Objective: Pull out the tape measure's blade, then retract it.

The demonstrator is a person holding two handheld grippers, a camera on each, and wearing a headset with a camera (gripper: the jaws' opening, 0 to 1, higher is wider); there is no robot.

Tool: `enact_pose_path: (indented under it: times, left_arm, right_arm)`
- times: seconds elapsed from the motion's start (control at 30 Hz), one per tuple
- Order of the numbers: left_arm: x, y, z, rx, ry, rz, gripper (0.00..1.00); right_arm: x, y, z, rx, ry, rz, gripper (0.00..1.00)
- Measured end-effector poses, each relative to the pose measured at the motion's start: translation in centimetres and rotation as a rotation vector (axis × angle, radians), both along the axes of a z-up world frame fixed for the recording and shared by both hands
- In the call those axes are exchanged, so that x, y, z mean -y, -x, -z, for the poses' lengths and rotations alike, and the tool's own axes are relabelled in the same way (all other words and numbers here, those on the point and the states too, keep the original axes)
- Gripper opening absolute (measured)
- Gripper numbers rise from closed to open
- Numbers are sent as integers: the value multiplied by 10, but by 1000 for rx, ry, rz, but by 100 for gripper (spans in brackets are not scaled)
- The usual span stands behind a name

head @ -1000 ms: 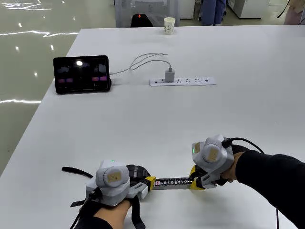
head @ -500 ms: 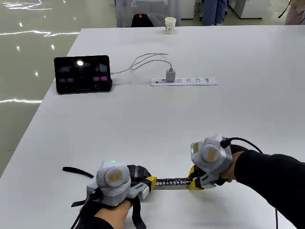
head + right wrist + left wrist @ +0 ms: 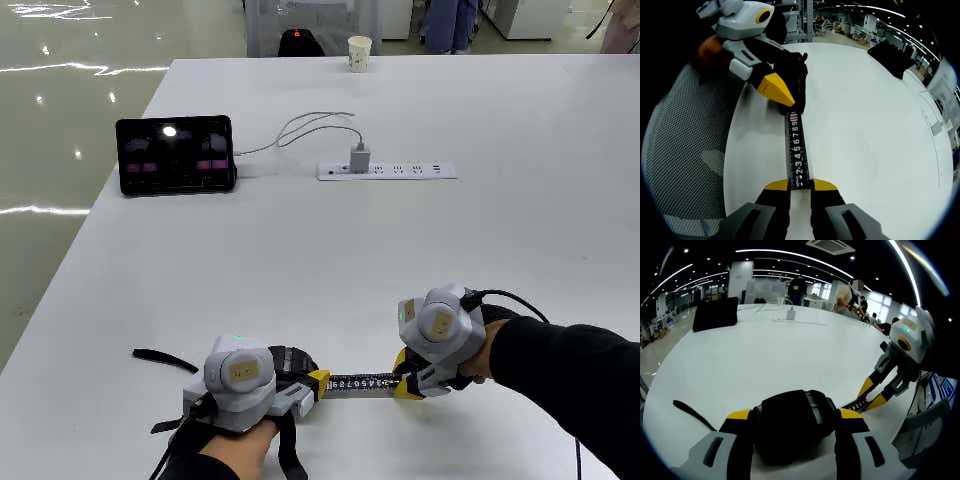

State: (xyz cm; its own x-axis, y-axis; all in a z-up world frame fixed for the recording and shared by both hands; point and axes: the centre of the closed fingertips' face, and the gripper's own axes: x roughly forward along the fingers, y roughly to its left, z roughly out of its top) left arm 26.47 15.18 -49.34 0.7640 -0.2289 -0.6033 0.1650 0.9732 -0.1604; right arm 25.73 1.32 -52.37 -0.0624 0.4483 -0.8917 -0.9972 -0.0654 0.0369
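1. The left gripper [image 3: 796, 416] has its jaws clamped on both sides of the black tape measure [image 3: 790, 432], which sits at the near edge of the white table [image 3: 420, 260].
2. The right gripper [image 3: 800, 186] has its jaws pinched nearly together on the tip of the blade [image 3: 795, 140] — at the lowest numbers.
3. A short stretch of blade runs straight between the two grippers.
4. Farther away sit a tablet [image 3: 175, 155], a power strip [image 3: 385, 171] and a paper cup [image 3: 359, 53].

On the white surface [image 3: 500, 250], a black rectangular tablet [image 3: 175, 154] stands left of a long white power strip [image 3: 388, 171], a white paper cup [image 3: 359, 53] far behind.
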Motion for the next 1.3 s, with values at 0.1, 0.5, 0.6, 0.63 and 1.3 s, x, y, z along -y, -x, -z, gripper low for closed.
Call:
enact_pose_path:
  times: [0.1, 0.5, 0.6, 0.63, 1.3]
  left_arm:
    - [0, 0, 0, 0, 0, 0, 61]
    - [0, 0, 0, 3, 0, 3, 61]
    - [0, 0, 0, 4, -1, 4, 61]
    - [0, 0, 0, 4, -1, 4, 61]
    - [0, -1, 1, 2, 4, 4, 61]
  right_arm:
    - [-1, 0, 0, -2, 0, 2, 12]
    - [-7, 1, 0, -15, -28, 3, 12]
    - [-8, 1, 0, -19, -31, 9, 12]
    - [-9, 1, 1, -21, -32, 11, 12]
    - [-24, 2, -1, -22, -64, 2, 12]
